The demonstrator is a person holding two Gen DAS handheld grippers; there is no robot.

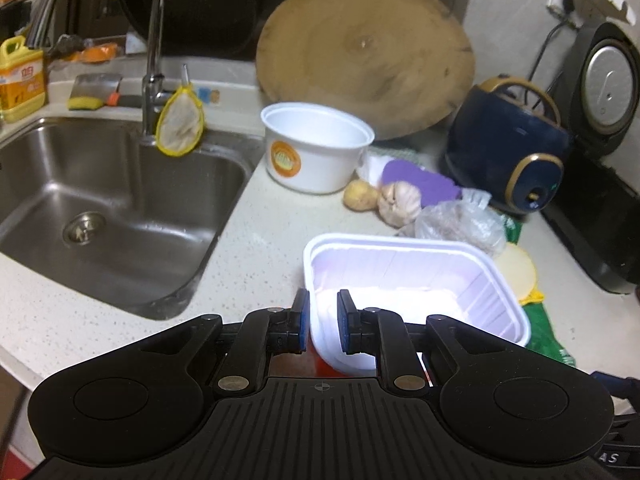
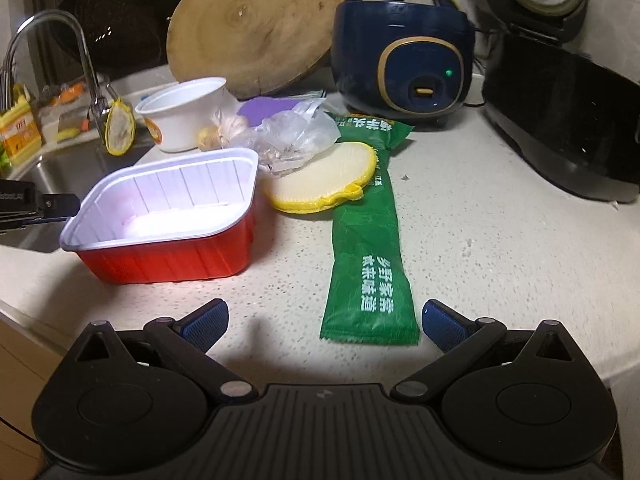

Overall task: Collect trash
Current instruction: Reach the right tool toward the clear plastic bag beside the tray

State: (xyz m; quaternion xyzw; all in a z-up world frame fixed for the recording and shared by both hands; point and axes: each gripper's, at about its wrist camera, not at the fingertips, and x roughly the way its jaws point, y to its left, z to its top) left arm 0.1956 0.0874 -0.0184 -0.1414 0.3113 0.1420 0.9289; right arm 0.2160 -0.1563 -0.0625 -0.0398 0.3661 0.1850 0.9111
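Note:
A rectangular food tray (image 1: 420, 276), red outside and white inside, stands on the counter; it also shows in the right wrist view (image 2: 168, 216). My left gripper (image 1: 323, 322) is shut on the tray's near-left rim, one finger outside, one inside. My right gripper (image 2: 324, 322) is open and empty, low over the counter, with the end of a long green snack wrapper (image 2: 368, 256) between its fingers. A white paper bowl (image 1: 316, 148), a crumpled clear plastic bag (image 2: 292, 132) and a round yellow-rimmed lid (image 2: 324, 178) lie behind the tray.
A steel sink (image 1: 100, 208) with a tap (image 1: 154, 52) lies left. A round wooden board (image 1: 364, 60) leans on the back wall. A blue rice cooker (image 2: 404, 52) and a black cooker (image 2: 560, 120) stand right. Garlic (image 1: 400, 202) and a potato (image 1: 360, 196) lie by the bowl.

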